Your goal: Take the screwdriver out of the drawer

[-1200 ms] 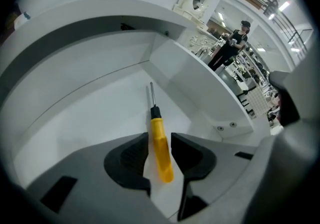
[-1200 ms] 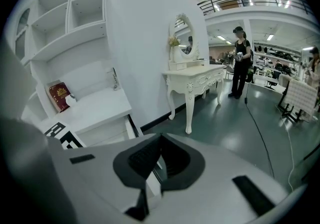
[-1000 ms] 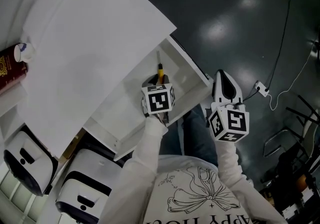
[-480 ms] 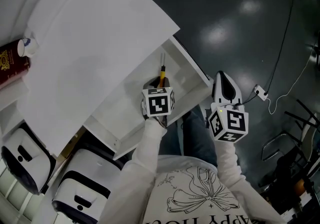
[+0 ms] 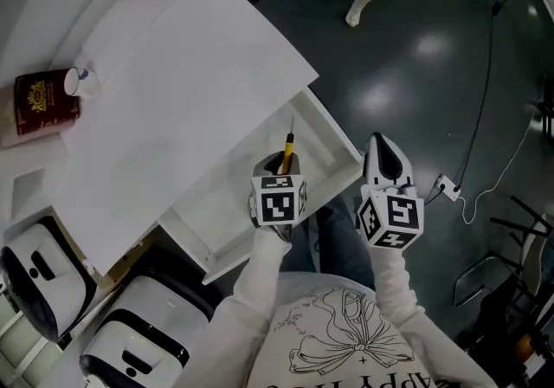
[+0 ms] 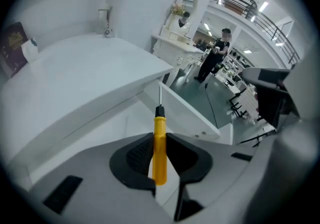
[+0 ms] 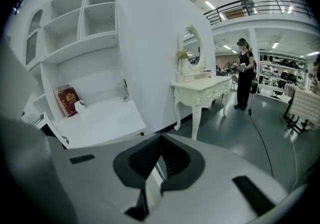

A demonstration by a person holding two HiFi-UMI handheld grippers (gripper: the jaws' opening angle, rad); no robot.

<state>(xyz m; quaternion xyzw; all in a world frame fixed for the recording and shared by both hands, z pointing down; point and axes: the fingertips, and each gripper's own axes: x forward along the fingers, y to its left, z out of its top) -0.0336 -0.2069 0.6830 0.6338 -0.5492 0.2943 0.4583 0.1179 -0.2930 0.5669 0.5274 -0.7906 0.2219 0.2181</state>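
1. The left gripper (image 5: 282,177) hangs over the open drawer (image 5: 333,131) with its nose tilted steeply down. That angle suits reaching into a shallow box from above.
2. Its jaws have just been closing and now pinch the screwdriver (image 6: 159,128) by the yellow handle, roughly at mid-length. The butt end sticks out behind the pads and the black collar and thin metal shaft stick out ahead. A grip near the middle probably keeps the tool from pivoting.
3. The screwdriver lies along the line of the jaws, its shaft pointing toward the drawer's far wall and the edge of the worktop (image 5: 173,92). In the left gripper view the handle's free end shows nothing under it but the drawer's pale floor, so it looks lifted clear, though it is not yet outside the drawer's outline.
4. The right gripper (image 5: 383,145) sits beside the drawer's outer corner, apart from it. Its jaws are pressed together on nothing, which fits a hand parked out of the way.
5. The task reads as nearly done: what remains is carrying the tool past the drawer's rim.
6. A red book (image 5: 41,102) stands at the far end of the worktop, well apart from the action.
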